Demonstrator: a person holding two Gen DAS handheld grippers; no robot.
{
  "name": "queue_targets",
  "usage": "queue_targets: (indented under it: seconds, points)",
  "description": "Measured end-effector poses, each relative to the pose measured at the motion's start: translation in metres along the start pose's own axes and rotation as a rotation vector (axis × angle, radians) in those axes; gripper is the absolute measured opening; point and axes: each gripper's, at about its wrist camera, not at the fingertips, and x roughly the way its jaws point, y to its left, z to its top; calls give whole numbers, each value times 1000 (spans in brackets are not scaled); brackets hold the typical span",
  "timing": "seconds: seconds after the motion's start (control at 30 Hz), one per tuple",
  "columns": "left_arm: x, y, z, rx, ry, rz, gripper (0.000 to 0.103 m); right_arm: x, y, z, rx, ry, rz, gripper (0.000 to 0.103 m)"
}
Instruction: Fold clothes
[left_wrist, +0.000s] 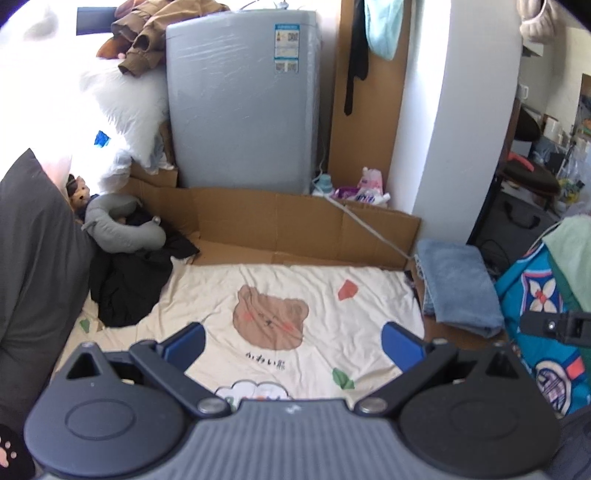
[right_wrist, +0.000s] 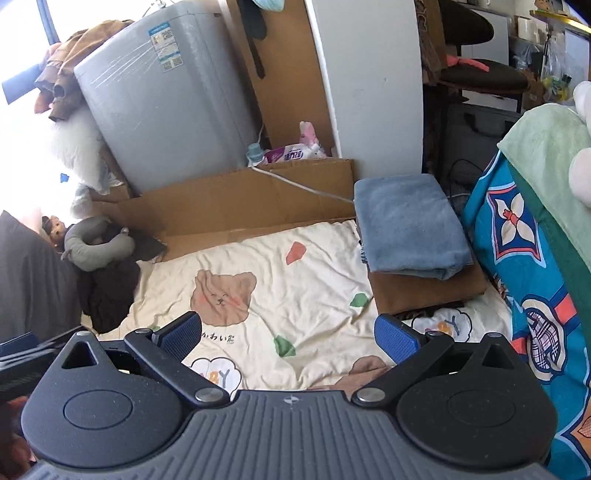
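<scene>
Both my left tongs (left_wrist: 293, 341) and right tongs (right_wrist: 288, 332) gape empty over the sheet (right_wrist: 314, 266); the black clothes (left_wrist: 129, 284) (soft, limp) I'd pinch at an edge.

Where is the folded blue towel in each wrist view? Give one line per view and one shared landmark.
Left wrist view: the folded blue towel lies at right, mid-height, beside the cream bear sheet.
Right wrist view: the towel lies right of centre, stacked on a folded brown cloth.
Shared landmark: the grey washing machine.
</scene>
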Motion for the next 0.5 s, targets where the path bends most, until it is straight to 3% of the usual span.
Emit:
queue_targets:
  seconds: [0.23,0.5]
  points:
    - [-3,-18,-16,-6,-9,1,103,-6,9,-16,-59,-21,-32,103]
    - [5,-26,-23,-13,16,39,103,10,10,-18,-61,45,33,102]
